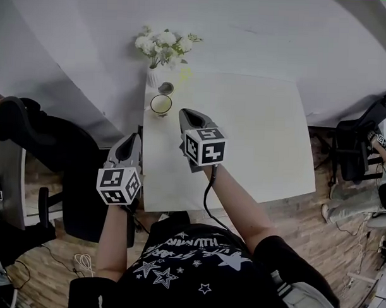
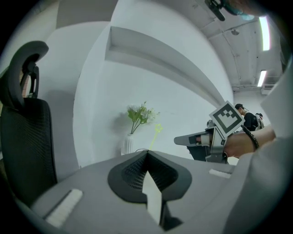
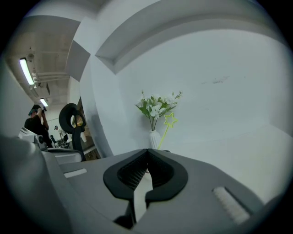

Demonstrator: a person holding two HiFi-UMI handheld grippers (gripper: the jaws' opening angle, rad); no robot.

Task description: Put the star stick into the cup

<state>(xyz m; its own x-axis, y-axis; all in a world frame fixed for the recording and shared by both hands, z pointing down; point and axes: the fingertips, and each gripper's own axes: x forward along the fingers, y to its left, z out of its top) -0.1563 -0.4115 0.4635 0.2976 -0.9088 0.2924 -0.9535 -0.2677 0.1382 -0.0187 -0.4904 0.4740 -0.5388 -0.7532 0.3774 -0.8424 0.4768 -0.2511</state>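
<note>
Room: white surface (image 1: pixel 257 140) pushed against a white wall (image 1: pixel 279 33), wood floor (image 1: pixel 316 249) around it, black office chair (image 1: pixel 29 138) off the left side, another black chair (image 1: pixel 358 143) w/ a person's legs by it at far right. The right tool's view shows a 2nd person (image 3: pixel 35 122) in the bg under ceiling lights. At the far left corner of the surface: white vase (image 1: pixel 153 76) w/ white flowers (image 1: pixel 162 43), a grey cup (image 1: pixel 165 88) just in front of it, and a yellow-rimmed cup (image 1: pixel 160 105) nearer still. The star stick (image 3: pixel 170 120) stands tilted beside the flowers, star end up, lower end down among the cups; which cup it sits in can't be made out. Both forearms are bare and reach fwd from a black star-print shirt (image 1: pixel 195 264), a black cable (image 1: pixel 209 195) running along the right one. The left tool (image 1: pixel 133 139) hangs off the surface's left edge, near the chair, pointing toward the wall. The right tool (image 1: pixel 185 113) is over the surface's left part, its tip near the yellow-rimmed cup in the head view, not touching it. Both point a bit below level. Left tool: jaws closed together, nothing btw them. Right tool: jaws likewise closed, nothing in its grip.
</note>
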